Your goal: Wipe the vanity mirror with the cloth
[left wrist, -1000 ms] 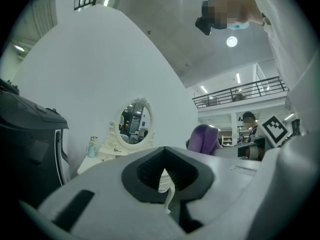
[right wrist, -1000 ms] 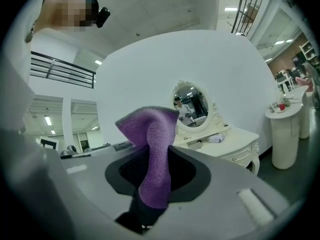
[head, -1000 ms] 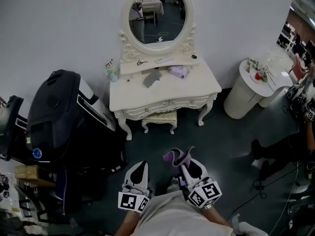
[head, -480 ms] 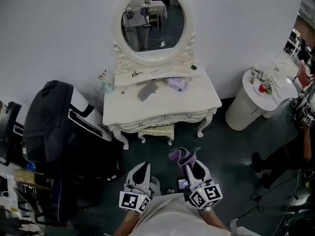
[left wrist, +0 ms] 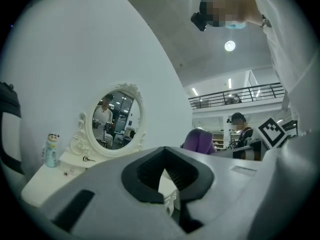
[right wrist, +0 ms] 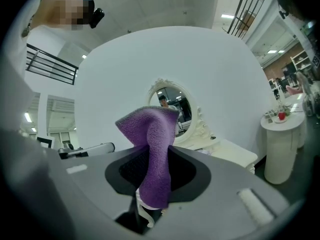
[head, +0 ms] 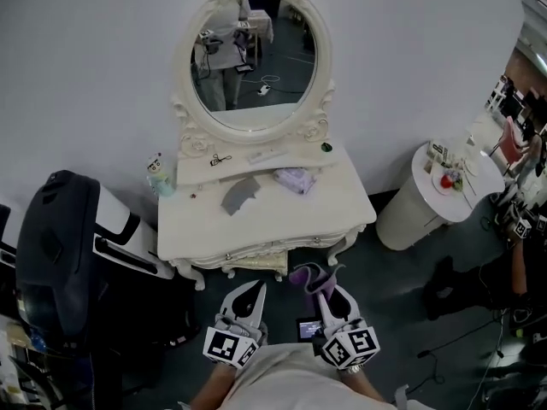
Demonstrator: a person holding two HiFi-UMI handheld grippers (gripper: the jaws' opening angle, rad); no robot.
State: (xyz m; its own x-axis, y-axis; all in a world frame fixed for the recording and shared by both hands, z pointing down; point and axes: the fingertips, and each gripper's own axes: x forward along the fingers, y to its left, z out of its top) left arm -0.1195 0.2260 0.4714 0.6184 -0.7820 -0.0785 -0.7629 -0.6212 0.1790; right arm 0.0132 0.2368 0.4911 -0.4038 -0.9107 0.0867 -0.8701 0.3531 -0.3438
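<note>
Your left gripper (head: 255,290) sits at 7 o'clock, pointing toward 12, jaws together and empty. Your right gripper (head: 330,294) sits at 5 o'clock, parallel, clamped on the cloth (head: 309,276).

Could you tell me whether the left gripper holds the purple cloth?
No, the purple terry cloth sits clamped in the right gripper; the left gripper is shut, empty.

Left gripper (left wrist: 165,176) lay in the foreground, its jaws closed together with nothing between them. Beyond it, against a white wall, stood the oval vanity mirror (left wrist: 116,119) in an ornate white frame, reflecting a standing person. A small bottle (left wrist: 51,150) stood on the white table (left wrist: 40,185), left of the mirror. A purple cloth (left wrist: 199,140) rose right of the jaws.
</note>
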